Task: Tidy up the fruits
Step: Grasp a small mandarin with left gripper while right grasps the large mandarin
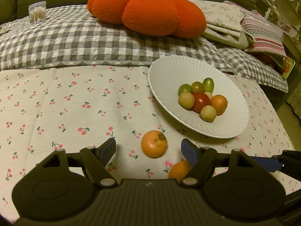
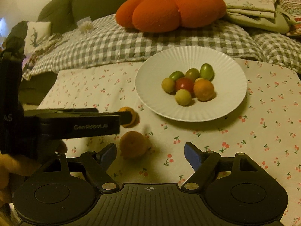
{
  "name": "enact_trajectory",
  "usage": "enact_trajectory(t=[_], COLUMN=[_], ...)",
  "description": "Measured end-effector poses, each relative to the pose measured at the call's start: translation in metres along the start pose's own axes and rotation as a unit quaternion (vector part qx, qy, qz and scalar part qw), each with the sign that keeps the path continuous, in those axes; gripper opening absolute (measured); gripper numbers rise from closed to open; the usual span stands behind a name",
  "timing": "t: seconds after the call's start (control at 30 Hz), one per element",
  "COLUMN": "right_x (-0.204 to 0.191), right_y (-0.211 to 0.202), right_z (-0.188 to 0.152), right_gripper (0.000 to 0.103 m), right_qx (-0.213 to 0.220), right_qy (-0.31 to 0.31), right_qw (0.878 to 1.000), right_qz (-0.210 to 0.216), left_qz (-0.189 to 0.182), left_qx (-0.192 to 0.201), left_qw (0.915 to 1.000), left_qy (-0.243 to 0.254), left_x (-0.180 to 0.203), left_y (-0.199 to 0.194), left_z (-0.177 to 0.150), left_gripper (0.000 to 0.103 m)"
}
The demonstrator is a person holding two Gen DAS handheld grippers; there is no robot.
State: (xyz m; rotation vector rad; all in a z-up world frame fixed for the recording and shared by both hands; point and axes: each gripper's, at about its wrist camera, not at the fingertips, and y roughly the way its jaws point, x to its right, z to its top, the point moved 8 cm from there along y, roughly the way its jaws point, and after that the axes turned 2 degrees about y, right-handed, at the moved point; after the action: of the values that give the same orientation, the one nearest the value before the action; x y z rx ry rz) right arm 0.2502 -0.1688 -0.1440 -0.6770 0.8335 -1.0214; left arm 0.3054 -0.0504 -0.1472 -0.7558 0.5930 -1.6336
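A white ribbed plate (image 1: 222,126) (image 2: 150,79) on the cherry-print cloth holds several small fruits: green, yellow, one red (image 1: 201,98) (image 2: 184,84) and one orange (image 1: 219,101) (image 2: 204,90). Two oranges lie loose on the cloth. One orange (image 1: 154,144) (image 2: 129,117) sits between the open fingers of my left gripper (image 1: 148,148), untouched. The other orange (image 1: 178,170) (image 2: 134,144) lies nearer, partly behind the left gripper's right finger. My right gripper (image 2: 149,153) is open and empty, with this orange just inside its left finger. The left gripper (image 2: 120,118) shows from the side in the right wrist view.
A big orange pumpkin cushion (image 1: 148,12) (image 2: 173,9) lies on a grey checked quilt (image 1: 75,41) behind the cloth. Folded linens (image 1: 235,20) (image 2: 263,5) are stacked at the back right. A jar of cotton swabs (image 1: 37,11) stands at the back left.
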Motion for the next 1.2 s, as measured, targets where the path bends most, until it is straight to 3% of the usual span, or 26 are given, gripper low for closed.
enact_trajectory(t=[0.2,0.47,0.53,0.6,1.2], right_x=[-0.002,-0.004,-0.005,-0.007,-0.024], right_y=[0.003,0.007,0.009,0.012,0.041], right_z=[-0.003,-0.004,-0.004,-0.005,-0.011], right_gripper=[0.081,0.081,0.081,0.081,0.081], right_qx=[-0.005,-0.008,-0.007,-0.007,0.006], right_qy=[-0.009,-0.016,-0.020,-0.024,-0.062], right_qw=[1.000,1.000,1.000,1.000,0.998], right_qz=[-0.001,-0.001,-0.001,-0.001,0.003], left_qz=[0.008,0.008,-0.001,-0.006,0.024], left_qx=[-0.006,0.000,0.004,0.003,0.000], left_qw=[0.9998,0.9999,1.0000,0.9999,0.9992], left_qy=[0.015,0.008,0.007,0.008,-0.033], left_x=[0.002,-0.004,-0.001,0.002,-0.030], left_y=[0.009,0.015,0.013,0.010,-0.012], left_z=[-0.004,-0.003,-0.002,-0.001,-0.006], left_gripper=[0.072,0.053,0.037,0.031,0.031])
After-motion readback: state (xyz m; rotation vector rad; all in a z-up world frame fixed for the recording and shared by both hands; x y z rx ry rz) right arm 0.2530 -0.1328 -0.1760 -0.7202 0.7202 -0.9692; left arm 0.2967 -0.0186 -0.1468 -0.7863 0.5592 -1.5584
